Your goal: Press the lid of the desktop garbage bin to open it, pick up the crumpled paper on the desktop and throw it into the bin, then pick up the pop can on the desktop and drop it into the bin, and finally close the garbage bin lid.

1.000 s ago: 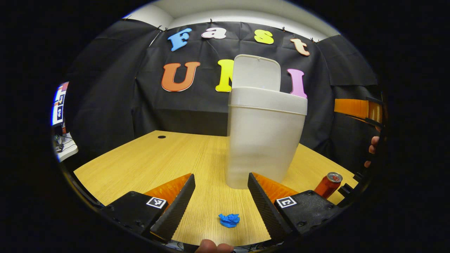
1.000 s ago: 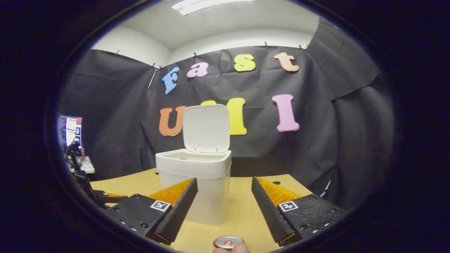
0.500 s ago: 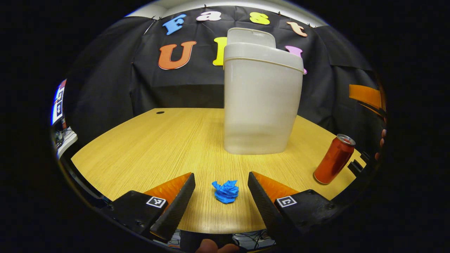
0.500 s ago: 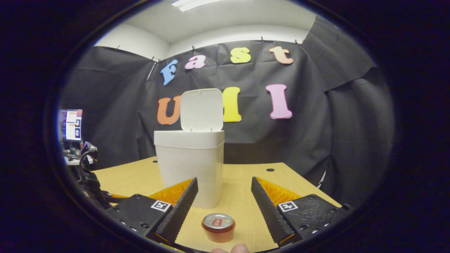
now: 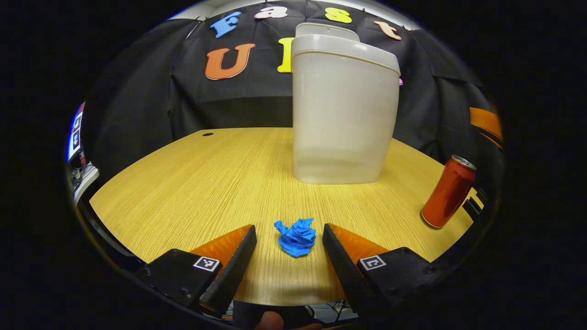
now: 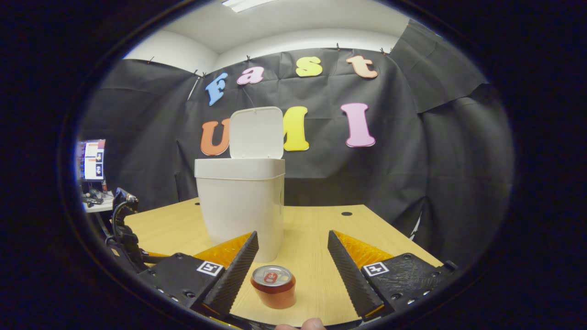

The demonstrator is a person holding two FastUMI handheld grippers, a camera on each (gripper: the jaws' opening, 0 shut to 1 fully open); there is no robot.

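Left gripper view showed your left tool (image 5: 287,231) with its fingers spread apart, low over the wooden tabletop (image 5: 183,183). The crumpled blue paper (image 5: 296,236) lay on the wood between the two fingertips, touched by neither. Beyond it stood the white bin (image 5: 341,114) with its lid (image 5: 326,30) raised behind the rim. Near the tabletop's right edge, well apart from the paper, the red pop can (image 5: 448,191) stood upright.

Right gripper view had your right tool (image 6: 292,238) spread apart as well. The bin (image 6: 240,201) stood to the left with its lid (image 6: 256,133) upright, and the pop can (image 6: 273,286) sat on the tabletop (image 6: 316,238) between the fingers, close to the left one, gripped by neither.
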